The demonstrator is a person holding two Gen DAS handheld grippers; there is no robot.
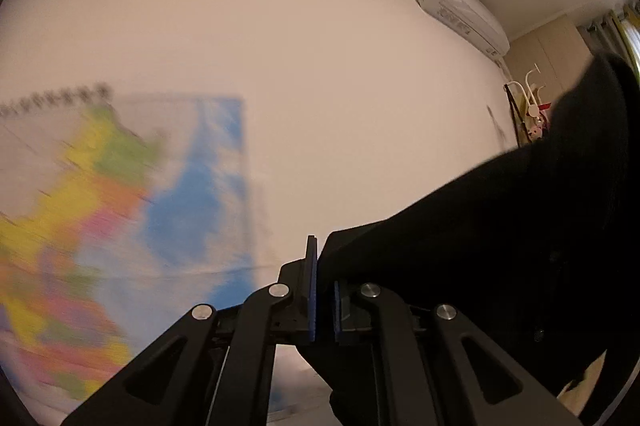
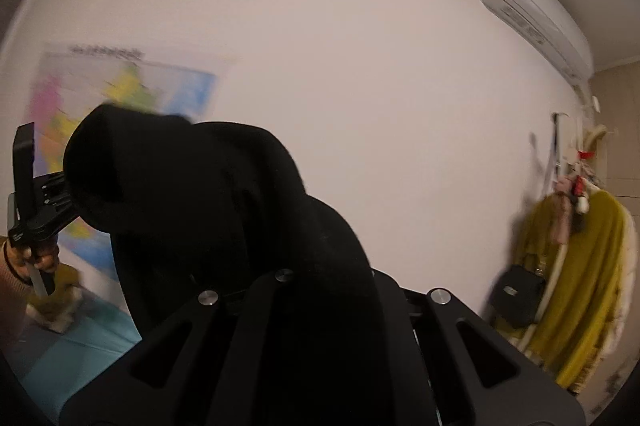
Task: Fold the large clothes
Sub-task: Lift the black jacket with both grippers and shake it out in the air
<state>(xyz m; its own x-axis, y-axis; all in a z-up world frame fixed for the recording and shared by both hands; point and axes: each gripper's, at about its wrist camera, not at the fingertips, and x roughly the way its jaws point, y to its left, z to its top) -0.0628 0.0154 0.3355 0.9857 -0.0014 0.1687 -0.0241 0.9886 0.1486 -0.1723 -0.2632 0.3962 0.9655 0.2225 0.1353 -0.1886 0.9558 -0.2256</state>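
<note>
I am lifting the black garment (image 1: 500, 226) into the air to spread it before folding. My left gripper (image 1: 324, 306) is clenched on its edge; the cloth trails off toward three o'clock. My right gripper (image 2: 320, 306) is clamped on cloth that drapes over it, rising toward ten o'clock. Next I must lay it flat.

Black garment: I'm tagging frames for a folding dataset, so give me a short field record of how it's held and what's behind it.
garment: black garment, lifted in front of a wall
left tongs: shut on the garment's edge, blue pads visible
right tongs: shut; tips hidden under the black cloth draped over them
left hand: seen from the right wrist view, gripping the tool's handle
background: wall map, air conditioner, yellow coat on a rack
image quality: motion blur
</note>
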